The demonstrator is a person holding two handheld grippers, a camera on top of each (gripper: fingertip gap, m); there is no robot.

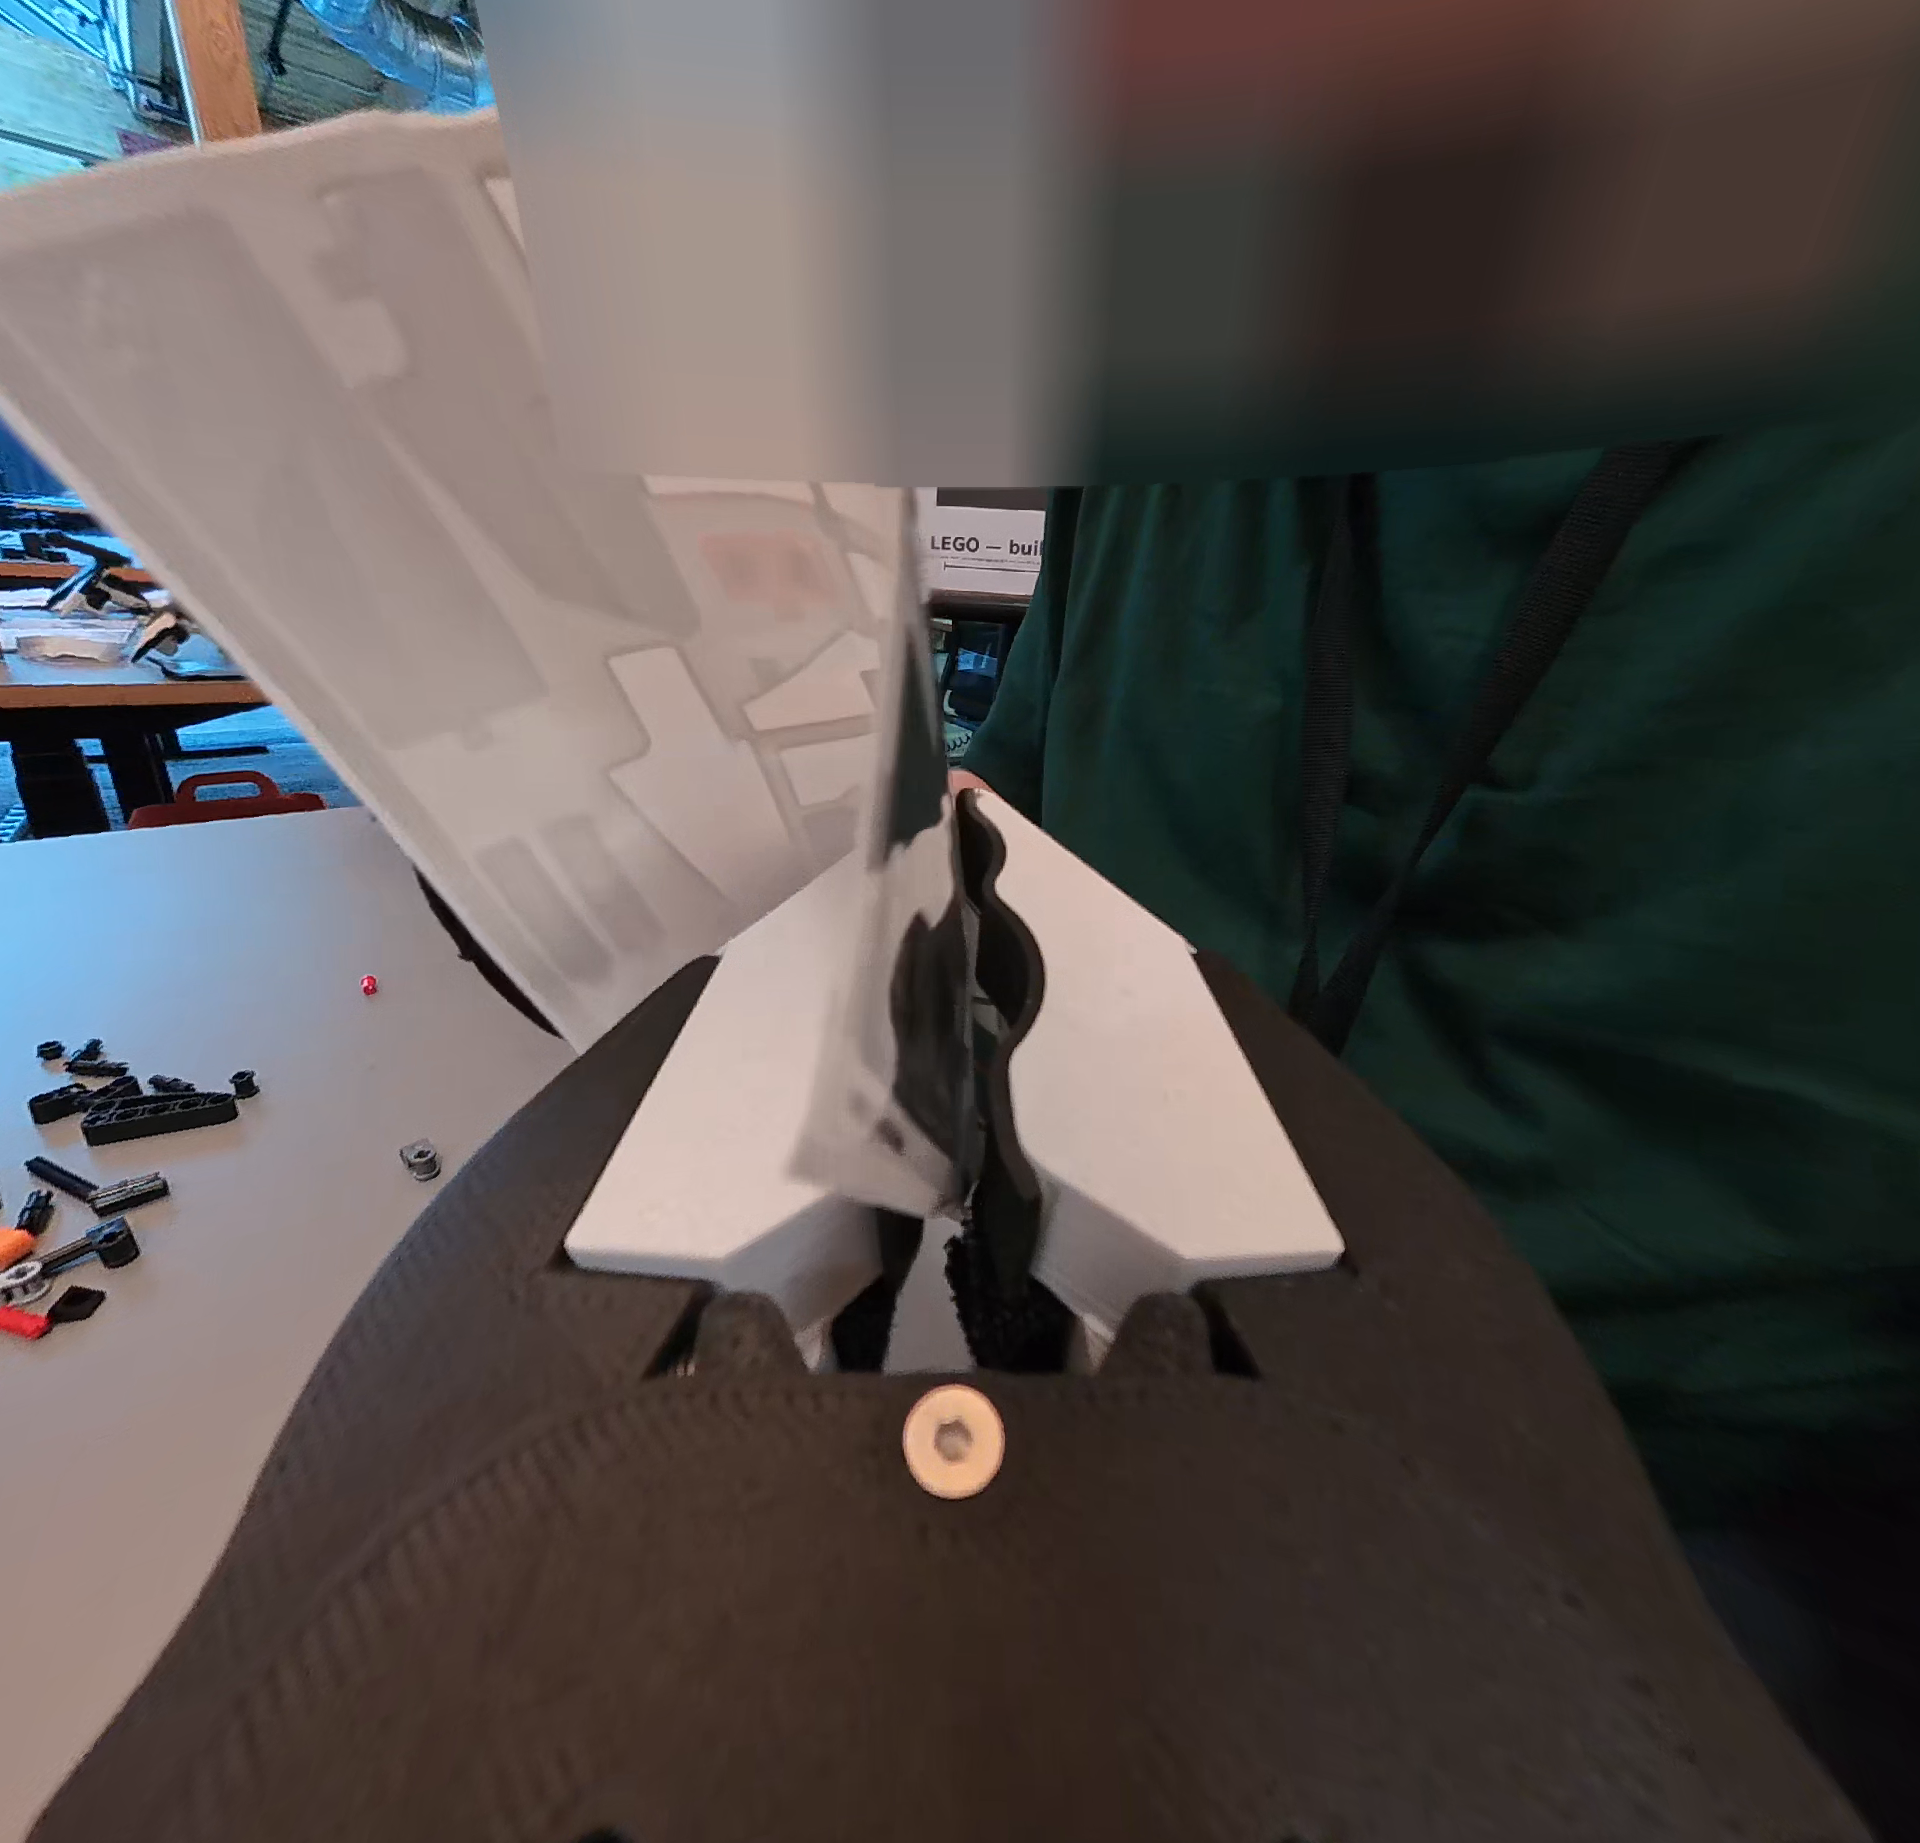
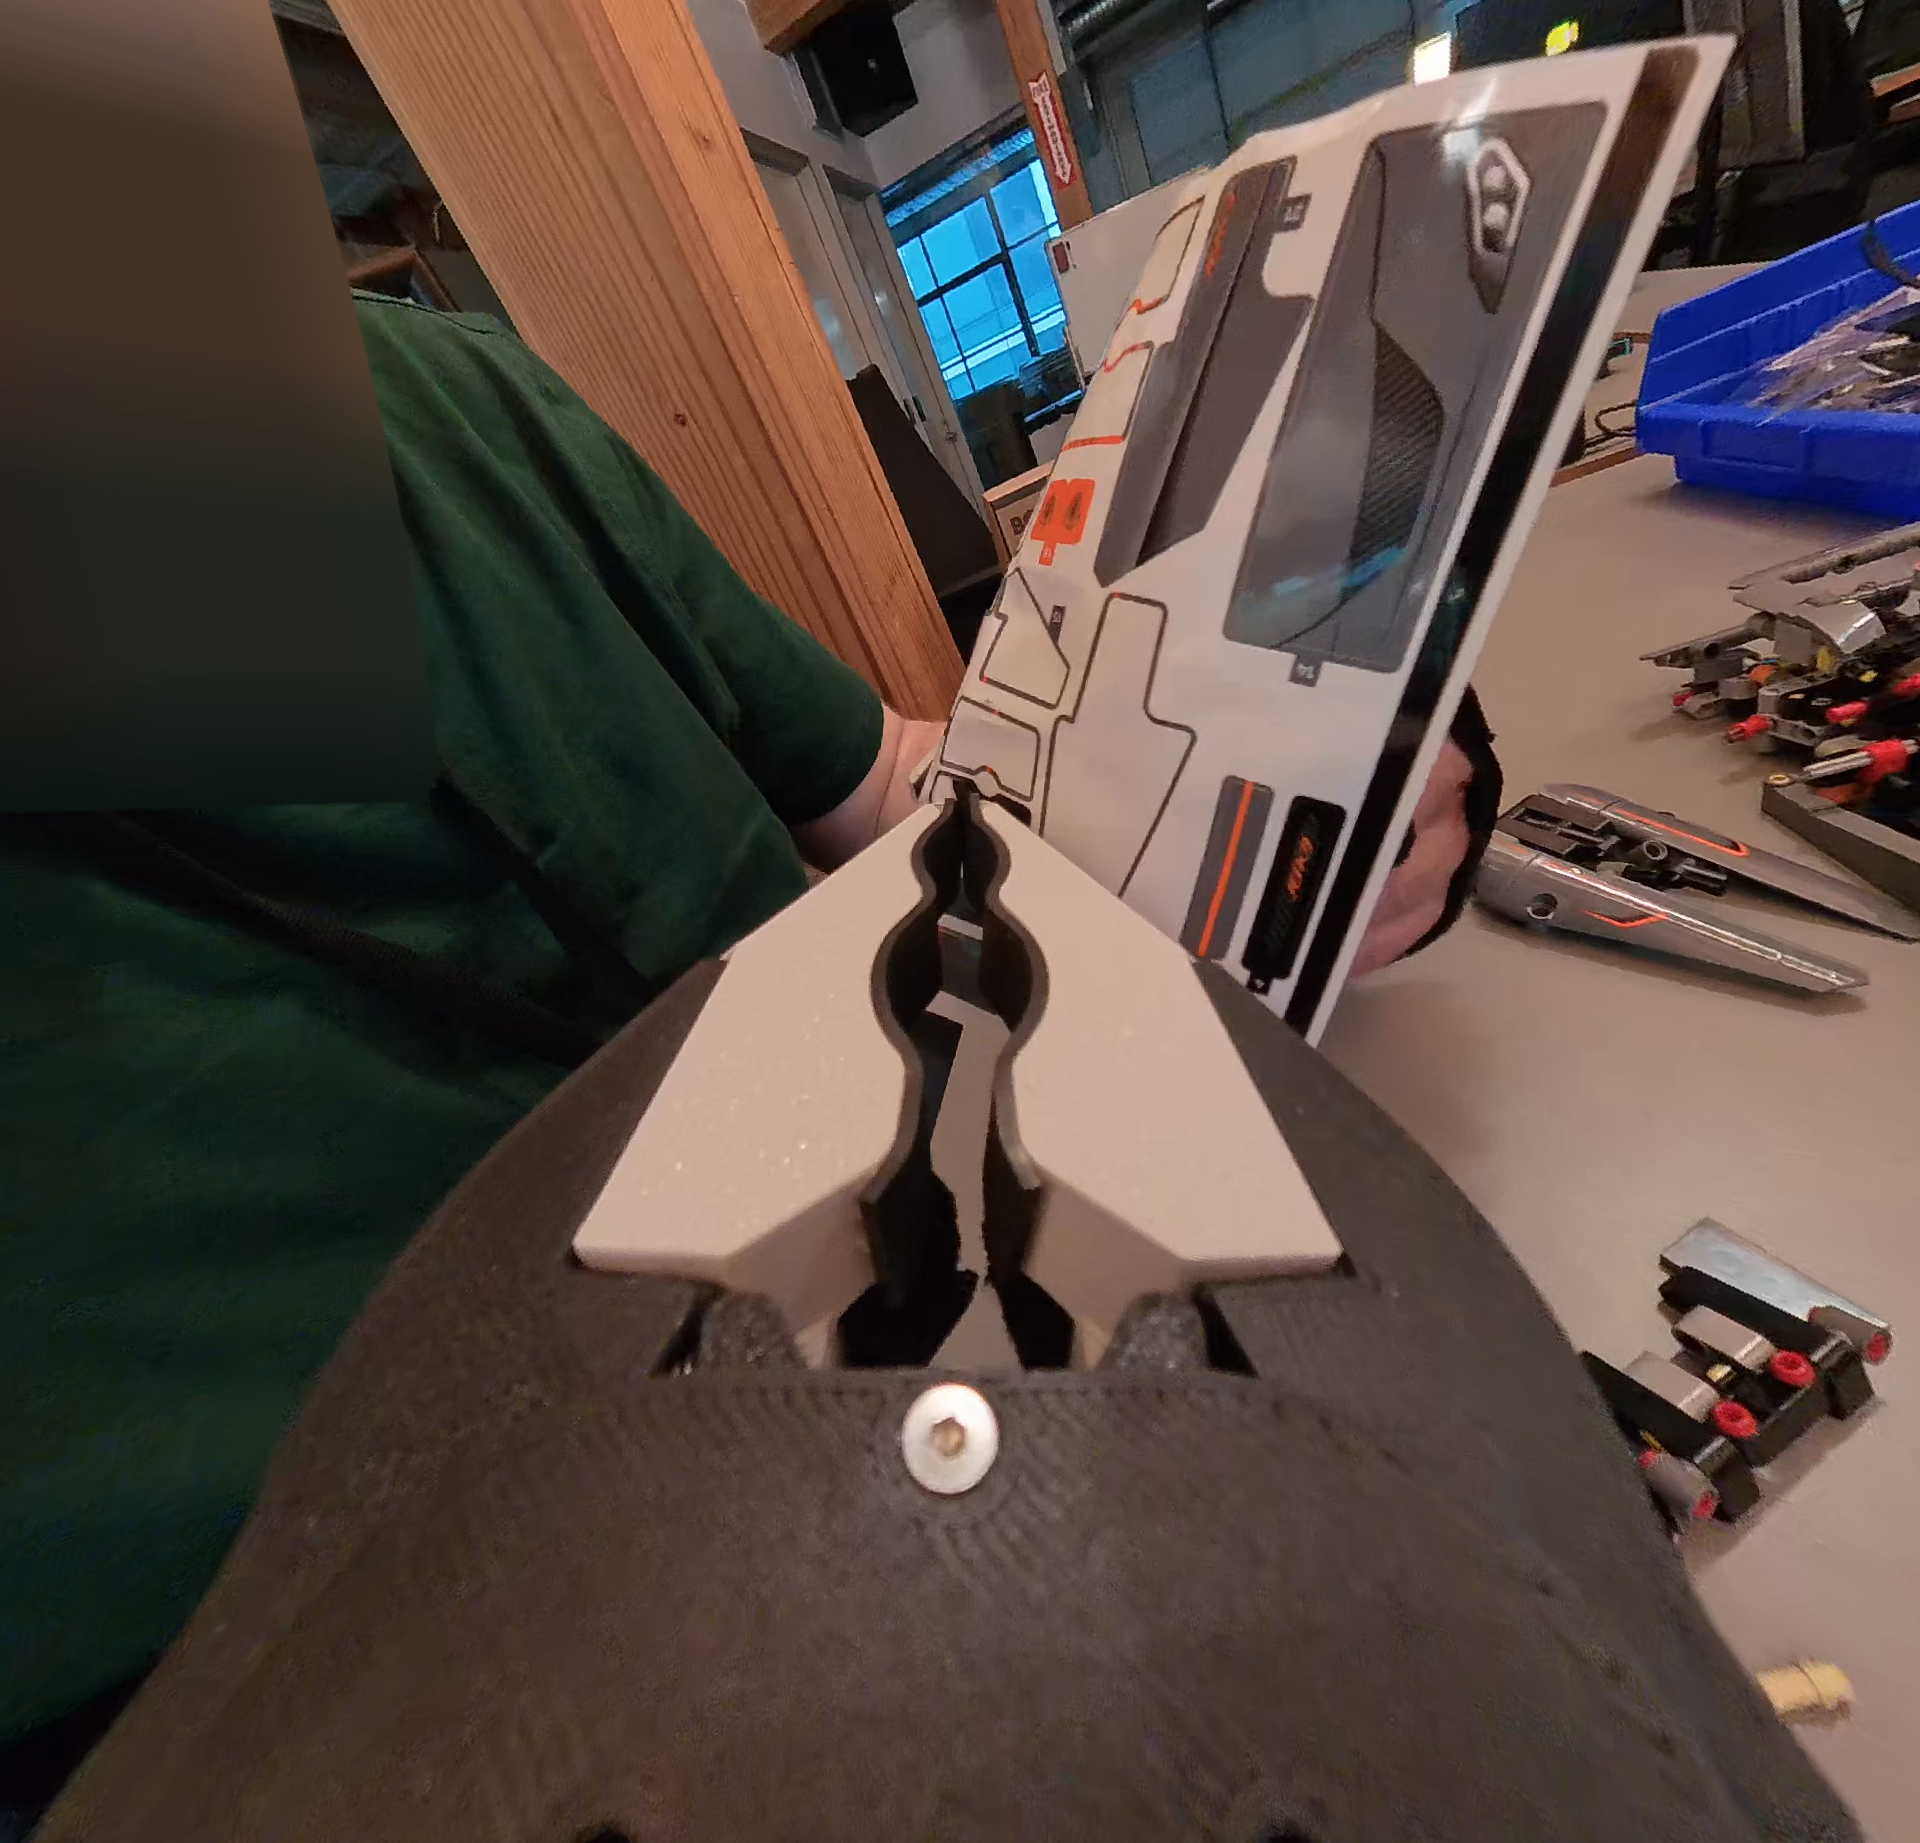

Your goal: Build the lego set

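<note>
Two hand-held grippers raise a sticker sheet (image 2: 1299, 505) above a grey table (image 2: 1558, 1118).

The left gripper (image 1: 951, 962) pinches the sheet's lower edge between its closed fingers, so the sheet stands tilted, blank side toward its camera. The right gripper (image 2: 961, 837) has its fingertips pressed together at the sheet's lower corner (a sliver of sheet seems caught between them). On the table, small black lego pieces (image 1: 135, 1107) lie scattered at left; part-built grey lego assemblies (image 2: 1662, 879) and a blue bin (image 2: 1766, 411) sit at right.
</note>
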